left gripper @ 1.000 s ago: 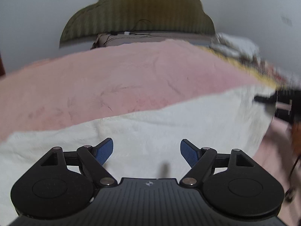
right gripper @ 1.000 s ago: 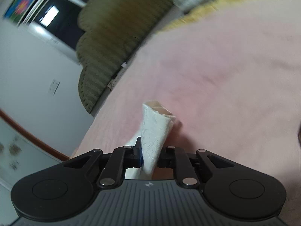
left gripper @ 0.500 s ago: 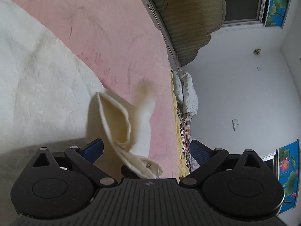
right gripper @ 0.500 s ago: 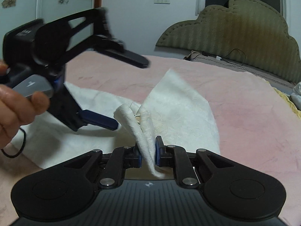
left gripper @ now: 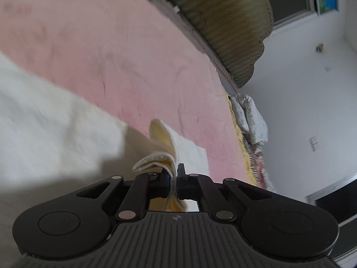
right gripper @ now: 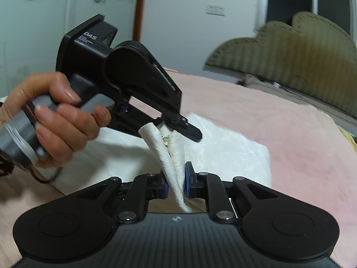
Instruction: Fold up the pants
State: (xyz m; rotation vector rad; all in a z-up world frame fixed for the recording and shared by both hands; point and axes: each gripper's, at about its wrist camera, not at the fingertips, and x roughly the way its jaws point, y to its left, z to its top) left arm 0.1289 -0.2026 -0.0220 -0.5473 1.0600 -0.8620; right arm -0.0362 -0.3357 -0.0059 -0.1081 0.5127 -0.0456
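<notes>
The white pants lie spread on a pink bed cover. My right gripper is shut on a bunched fold of the pants, which rises from its jaws. My left gripper is shut on the same lifted edge of the pants a little further along. In the right wrist view the left gripper is held by a hand just beyond my right gripper, and its fingers close on the top of the fold. The rest of the pants lies flat to the left.
An olive padded headboard stands at the far end of the bed. Crumpled bedding hangs off the bed's right side next to a white wall. A cable trails from the left gripper's handle.
My left gripper has closed on the lifted edge of the pants; half a second ago it was open around it. My right gripper has kept its hold on the fold.
</notes>
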